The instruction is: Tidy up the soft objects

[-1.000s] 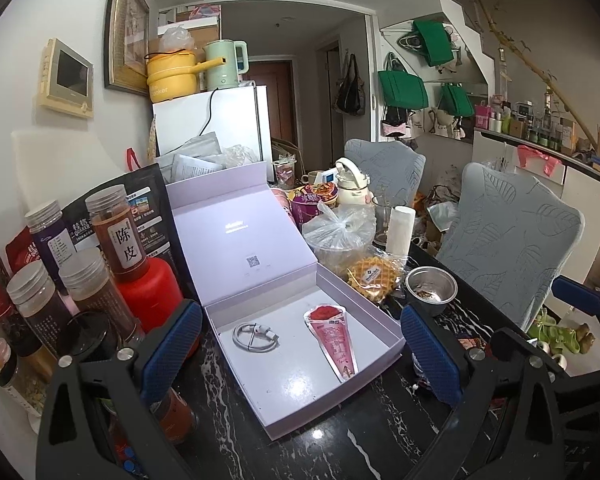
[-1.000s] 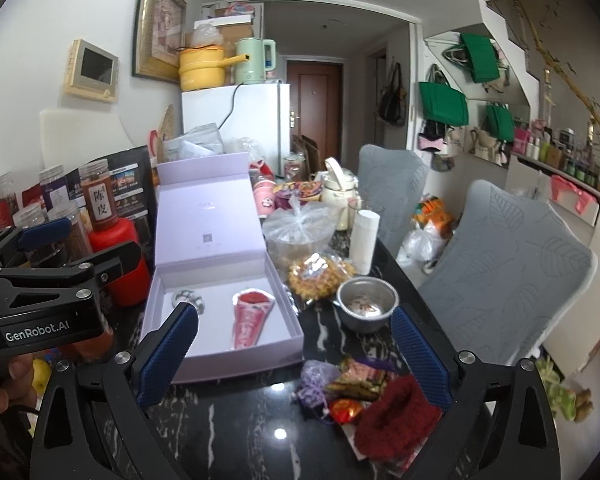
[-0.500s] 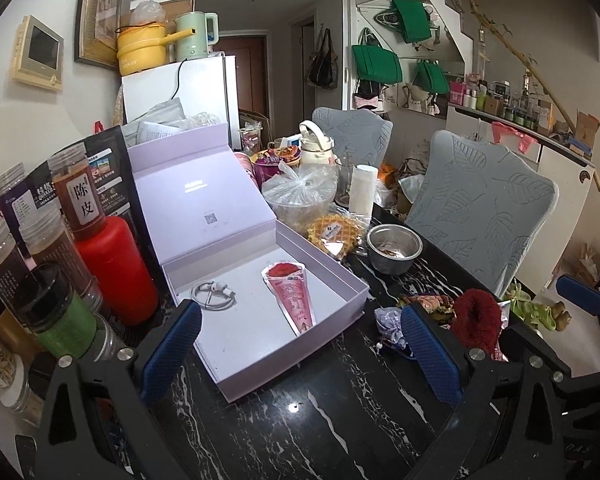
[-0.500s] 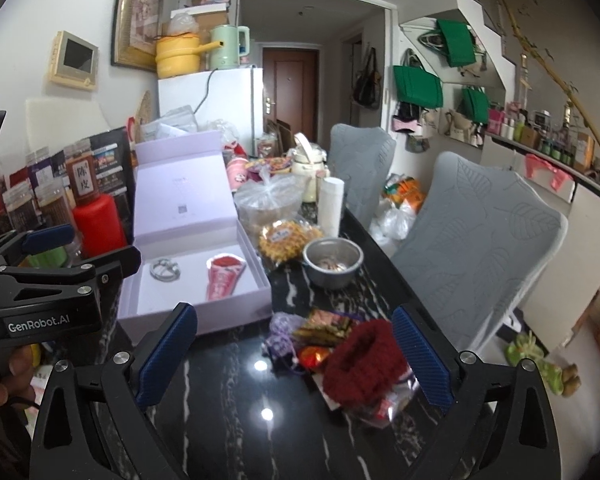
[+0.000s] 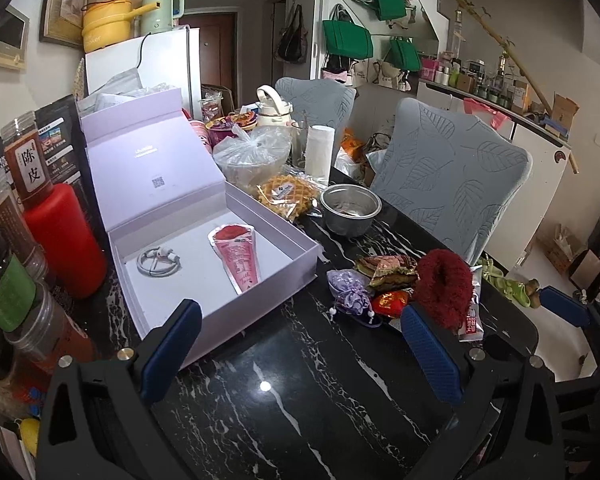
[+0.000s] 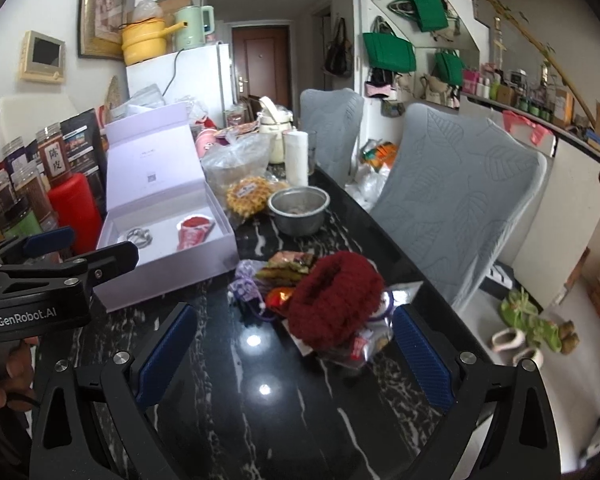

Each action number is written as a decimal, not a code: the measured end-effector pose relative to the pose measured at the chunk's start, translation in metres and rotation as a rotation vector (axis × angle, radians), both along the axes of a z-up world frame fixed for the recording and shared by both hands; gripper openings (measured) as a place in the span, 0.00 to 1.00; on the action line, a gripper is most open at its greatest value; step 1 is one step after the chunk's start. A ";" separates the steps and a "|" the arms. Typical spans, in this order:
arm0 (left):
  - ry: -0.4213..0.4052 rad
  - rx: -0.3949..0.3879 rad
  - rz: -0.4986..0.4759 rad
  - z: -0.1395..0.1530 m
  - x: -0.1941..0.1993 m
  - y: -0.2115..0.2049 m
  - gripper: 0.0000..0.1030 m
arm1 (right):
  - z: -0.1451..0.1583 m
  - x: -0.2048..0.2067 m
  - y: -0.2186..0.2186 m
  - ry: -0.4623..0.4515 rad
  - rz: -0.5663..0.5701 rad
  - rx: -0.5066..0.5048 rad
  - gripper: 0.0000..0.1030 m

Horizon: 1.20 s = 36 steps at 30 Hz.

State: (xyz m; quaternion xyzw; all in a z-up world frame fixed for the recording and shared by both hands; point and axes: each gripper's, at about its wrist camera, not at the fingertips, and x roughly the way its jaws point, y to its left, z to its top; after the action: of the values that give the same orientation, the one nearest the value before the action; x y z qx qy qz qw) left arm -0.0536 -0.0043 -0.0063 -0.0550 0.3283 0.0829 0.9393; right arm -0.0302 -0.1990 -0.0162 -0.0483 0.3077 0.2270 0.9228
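An open lilac box (image 5: 288, 276) (image 6: 172, 280) lies on the black marble table, holding a pink cone-shaped packet (image 5: 238, 258) (image 6: 192, 232) and a coiled white cable (image 5: 156, 260). To its right lies a pile: a dark red fuzzy knit piece (image 5: 444, 286) (image 6: 334, 298), a lilac sachet (image 5: 348, 294) (image 6: 244, 284), a brocade pouch (image 5: 388, 270) and a red packet (image 5: 390, 302). My left gripper (image 5: 300, 356) is open and empty in front of the box. My right gripper (image 6: 288, 354) is open and empty just before the red knit piece.
Jars and a red bottle (image 5: 66, 240) stand left of the box. A steel bowl (image 5: 350, 208) (image 6: 298, 206), a waffle pack (image 5: 286, 194) and a plastic bag (image 5: 256, 152) sit behind. Grey chairs (image 5: 452, 176) line the table's right side.
Both grippers have pulled back and swung right. The pile with the red knit piece has come into the left view and grown nearer in the right view. Both stay open.
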 end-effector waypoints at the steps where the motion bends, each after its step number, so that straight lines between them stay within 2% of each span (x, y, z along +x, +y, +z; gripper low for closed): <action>1: 0.004 -0.010 -0.010 -0.002 0.000 -0.002 0.99 | -0.002 0.000 -0.002 0.007 -0.003 0.004 0.97; 7: 0.030 -0.026 -0.048 -0.017 0.010 -0.014 0.99 | -0.018 0.003 -0.015 0.047 -0.023 0.042 0.97; 15: 0.073 -0.045 -0.069 -0.037 0.023 -0.019 0.99 | -0.035 0.013 -0.025 0.080 -0.039 0.041 0.97; 27: 0.134 -0.059 -0.038 -0.061 0.045 -0.015 0.99 | -0.054 0.035 -0.027 0.128 -0.039 0.036 0.97; 36: 0.142 -0.048 -0.020 -0.067 0.065 -0.008 0.99 | -0.058 0.053 -0.026 0.151 -0.030 0.048 0.96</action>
State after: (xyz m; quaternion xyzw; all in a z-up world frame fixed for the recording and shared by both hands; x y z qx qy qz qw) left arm 0.0110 -0.0122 -0.0732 -0.0685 0.3964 0.0692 0.9129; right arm 0.0230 -0.2248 -0.0740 -0.0043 0.3714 0.2236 0.9011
